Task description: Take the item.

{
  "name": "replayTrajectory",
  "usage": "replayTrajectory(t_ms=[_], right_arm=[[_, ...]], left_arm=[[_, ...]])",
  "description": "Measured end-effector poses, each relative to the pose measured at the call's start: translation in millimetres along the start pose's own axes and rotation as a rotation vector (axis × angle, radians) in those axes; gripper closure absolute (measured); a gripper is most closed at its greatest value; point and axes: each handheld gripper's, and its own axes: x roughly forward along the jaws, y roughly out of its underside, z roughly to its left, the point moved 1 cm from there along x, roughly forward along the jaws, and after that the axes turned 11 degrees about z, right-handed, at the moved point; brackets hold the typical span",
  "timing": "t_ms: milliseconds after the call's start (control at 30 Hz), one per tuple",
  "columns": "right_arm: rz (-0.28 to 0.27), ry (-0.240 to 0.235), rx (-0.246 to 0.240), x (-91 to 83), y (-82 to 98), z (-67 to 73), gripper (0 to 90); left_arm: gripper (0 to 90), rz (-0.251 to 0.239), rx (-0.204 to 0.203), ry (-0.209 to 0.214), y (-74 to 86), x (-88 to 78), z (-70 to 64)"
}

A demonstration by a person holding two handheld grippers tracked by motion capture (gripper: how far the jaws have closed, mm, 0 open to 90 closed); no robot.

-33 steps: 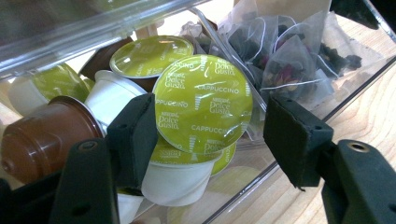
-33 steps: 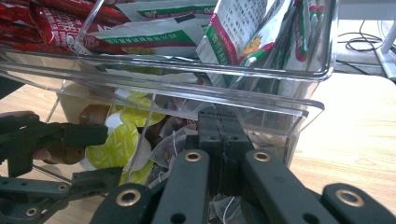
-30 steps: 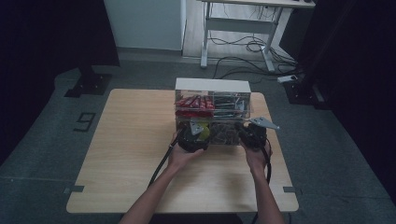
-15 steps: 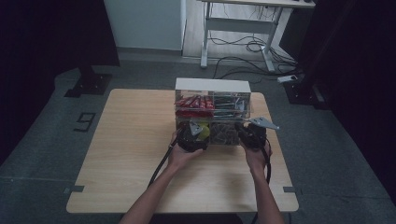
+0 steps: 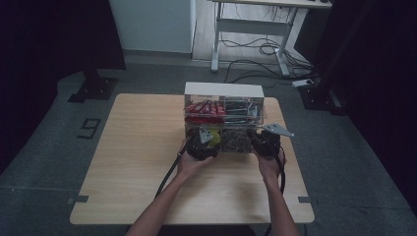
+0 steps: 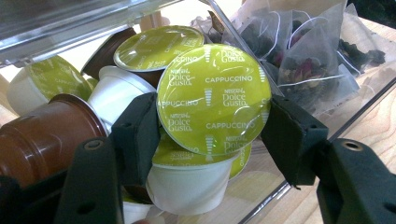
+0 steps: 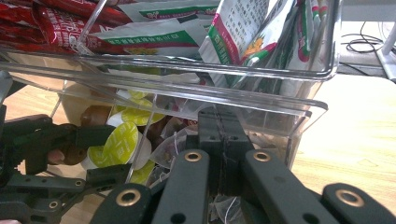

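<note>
Your left gripper [image 6: 212,135] has just been closing, and its jaws now pinch a green-lidded Cappuccino capsule [image 6: 210,100] at the open front of the clear organizer's [image 5: 223,120] lower drawer, near the table's far edge, so the pick looks secured. Your right gripper [image 7: 219,140] stays clamped shut at the drawer's front. The high view hides the capsule; the left gripper view reads its lid.

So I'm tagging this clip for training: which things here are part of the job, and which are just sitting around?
In the job:
- cappuccino capsule, gripped by the left gripper
- clear organiser, its drawer front pinched by the right gripper

Just sitting there:
- other capsules
- tea bags
- red sachets
- green-and-white packets
</note>
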Motion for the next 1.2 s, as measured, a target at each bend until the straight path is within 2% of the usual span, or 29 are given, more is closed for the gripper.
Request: replayTrajectory(t_ms=[167,567,833,867,1200], right_arm=[[0.0,0.0,0.0,0.0,0.0,0.0,89.3],[0.0,0.003,-0.001,0.0,-0.1,0.3,89.3],[0.002,0.004,0.0,0.0,-0.2,0.5,89.3],[0.002,0.004,0.0,-0.1,-0.2,0.5,89.3],[0.003,0.008,-0.001,0.0,-0.4,1.4,89.3]], left_arm=[[38.3,-0.003,-0.004,0.005,0.7,-1.5,1.0],[38.5,-0.068,0.002,0.011,1.8,-16.0,-4.3],[38.6,-0.083,0.011,0.03,1.7,-27.3,-6.7],[38.7,-0.083,0.021,0.026,1.9,-28.9,-6.2],[38.7,-0.103,0.015,0.049,4.0,-40.7,-4.1]])
